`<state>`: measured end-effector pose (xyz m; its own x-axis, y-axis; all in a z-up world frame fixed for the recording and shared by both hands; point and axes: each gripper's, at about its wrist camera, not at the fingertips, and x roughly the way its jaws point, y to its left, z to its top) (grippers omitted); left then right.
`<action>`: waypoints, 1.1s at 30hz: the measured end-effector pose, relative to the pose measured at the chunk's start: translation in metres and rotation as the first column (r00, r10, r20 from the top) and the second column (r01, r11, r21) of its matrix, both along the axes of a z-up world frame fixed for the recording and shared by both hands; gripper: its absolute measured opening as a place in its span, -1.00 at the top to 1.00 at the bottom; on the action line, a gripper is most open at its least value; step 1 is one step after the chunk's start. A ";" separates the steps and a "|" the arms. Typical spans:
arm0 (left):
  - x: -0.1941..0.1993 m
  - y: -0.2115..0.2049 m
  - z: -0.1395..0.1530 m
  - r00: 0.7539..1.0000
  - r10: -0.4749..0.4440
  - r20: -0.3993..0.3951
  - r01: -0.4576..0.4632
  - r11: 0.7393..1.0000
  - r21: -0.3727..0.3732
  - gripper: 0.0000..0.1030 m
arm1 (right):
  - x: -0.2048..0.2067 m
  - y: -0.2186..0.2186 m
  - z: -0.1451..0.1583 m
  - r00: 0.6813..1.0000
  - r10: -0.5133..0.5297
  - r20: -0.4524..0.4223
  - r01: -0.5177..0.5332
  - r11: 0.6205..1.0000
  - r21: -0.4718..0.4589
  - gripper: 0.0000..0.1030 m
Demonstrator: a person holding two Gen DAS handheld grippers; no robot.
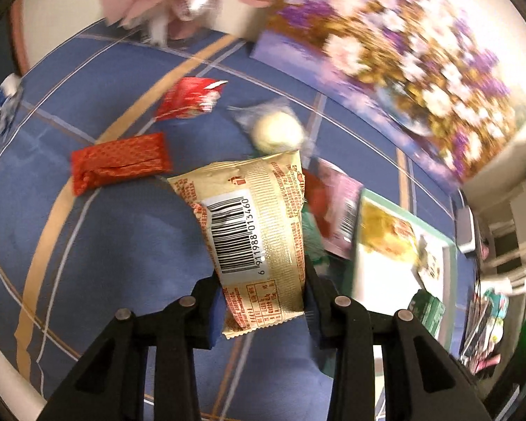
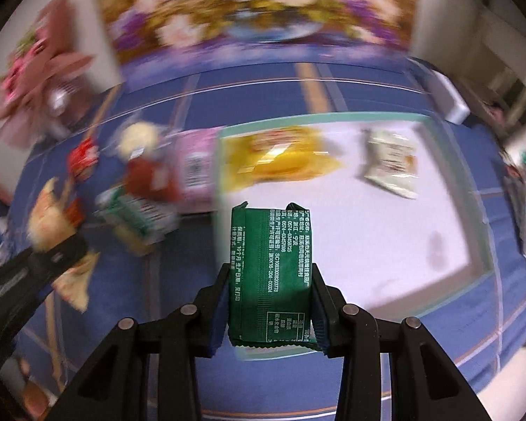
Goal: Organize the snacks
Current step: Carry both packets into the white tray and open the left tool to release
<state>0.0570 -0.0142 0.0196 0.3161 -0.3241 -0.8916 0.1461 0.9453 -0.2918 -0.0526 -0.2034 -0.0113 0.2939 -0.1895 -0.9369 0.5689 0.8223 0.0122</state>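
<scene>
- The left gripper (image 1: 264,301) clamps a gold snack packet (image 1: 256,224), barcode up, above the blue tablecloth (image 1: 122,245).
- The right gripper (image 2: 270,301) clamps a green snack packet (image 2: 270,273) over the near edge of the white tray (image 2: 368,238).
- A yellow packet (image 2: 280,161) and a white packet (image 2: 391,163) lie in the tray.
- A red wrapped bar (image 1: 119,165), a red packet (image 1: 189,98) and a clear-wrapped pale round snack (image 1: 277,129) lie on the cloth.

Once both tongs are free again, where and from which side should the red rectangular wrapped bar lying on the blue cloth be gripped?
Probably across the middle of the red rectangular wrapped bar, coming from above with one finger on each long edge. It lies flat on the blue tablecloth, apart from the other snacks, and its short width looks narrow enough to fit between the fingers. The crimped ends are thinner and would likely slip.
</scene>
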 end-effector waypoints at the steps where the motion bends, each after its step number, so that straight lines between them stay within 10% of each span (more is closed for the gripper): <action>1: -0.004 -0.007 0.001 1.000 -0.023 0.007 0.023 1.000 0.002 0.23 | -0.004 -0.008 -0.001 0.999 -0.032 -0.006 0.032 0.999 0.003 0.18; 16: -0.068 -0.121 -0.027 0.921 -0.389 0.015 0.388 0.920 0.060 0.23 | -0.057 -0.098 -0.015 0.942 -0.335 -0.033 0.336 0.942 0.028 0.17; 33: -0.077 -0.155 -0.068 0.874 -0.485 -0.029 0.485 0.866 0.125 0.23 | -0.051 -0.103 -0.044 0.940 -0.324 -0.105 0.331 0.942 0.050 0.17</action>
<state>-0.0200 -0.1696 -0.0480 0.1510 -0.3236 -0.9341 0.5964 0.7834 -0.1750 -0.1031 -0.3064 -0.0557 0.1360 -0.1973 -0.9709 0.8077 0.5895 -0.0067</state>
